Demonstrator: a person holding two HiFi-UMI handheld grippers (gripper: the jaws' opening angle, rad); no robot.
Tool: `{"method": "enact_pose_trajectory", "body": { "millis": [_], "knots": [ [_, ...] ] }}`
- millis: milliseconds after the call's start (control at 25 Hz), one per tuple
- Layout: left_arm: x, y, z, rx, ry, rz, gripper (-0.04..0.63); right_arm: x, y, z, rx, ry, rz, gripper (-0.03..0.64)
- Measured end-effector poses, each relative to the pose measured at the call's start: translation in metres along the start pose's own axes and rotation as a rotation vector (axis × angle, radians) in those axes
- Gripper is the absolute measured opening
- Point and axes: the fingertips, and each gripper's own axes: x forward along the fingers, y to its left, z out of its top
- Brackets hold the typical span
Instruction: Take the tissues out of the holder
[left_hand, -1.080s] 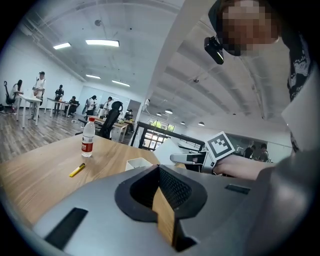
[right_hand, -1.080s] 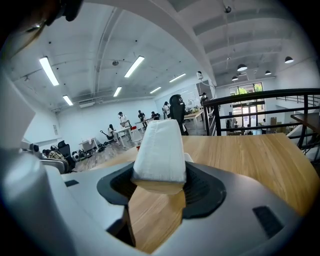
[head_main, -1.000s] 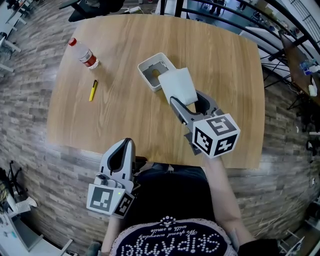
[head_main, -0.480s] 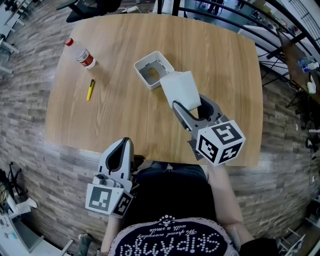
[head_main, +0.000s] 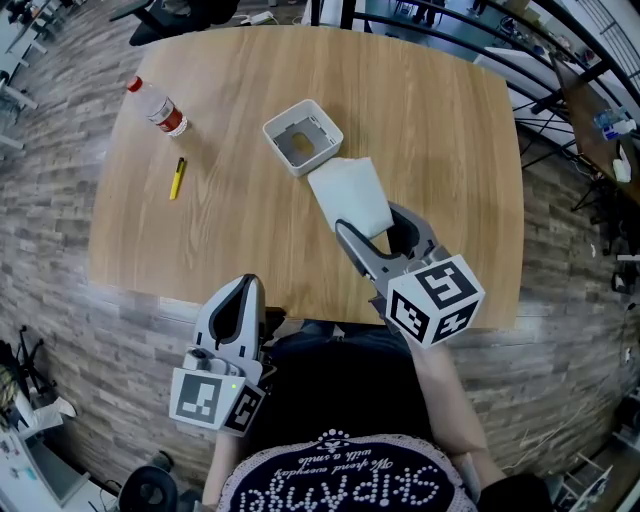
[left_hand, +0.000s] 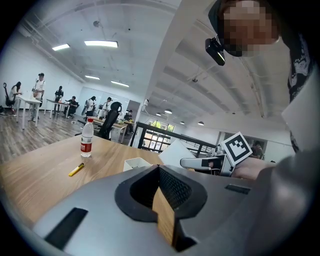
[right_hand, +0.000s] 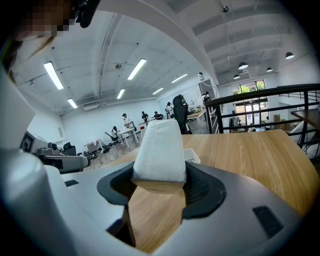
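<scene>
- Head view: the right gripper (head_main: 370, 222) clamps a white stack of tissues (head_main: 350, 193), its jaws spread wide by the stack's breadth. The tissues are out of the white holder (head_main: 302, 136), which stands on the wooden desk (head_main: 440, 120) just beyond them. The left gripper (head_main: 243, 300) hangs off the desk's near edge. A bottle (head_main: 155, 103) and a yellow pen (head_main: 176, 179) lie at the far left.
- Left gripper view: jaws pressed together, nothing between them; the holder and the right gripper show ahead.
- Right gripper view: the tissue stack stands upright between the pads, with the holder's rim behind it.
</scene>
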Motion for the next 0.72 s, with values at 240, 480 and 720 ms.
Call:
{"method": "enact_pose_trajectory", "body": {
  "millis": [240,480,720],
  "knots": [
    [-0.002,0.001,0.001,0.004,-0.002,-0.003,0.006,-0.005,0.008,-0.001,-0.007,-0.006,0.005,0.264],
    [-0.003,0.004,-0.001,0.004,0.002,-0.012,0.005,-0.011,0.013,-0.006,0.000,-0.006,0.007,0.264],
    [-0.003,0.004,-0.001,0.006,0.006,-0.015,0.006,-0.017,0.018,-0.006,-0.024,-0.001,0.004,0.264]
  ]
}}
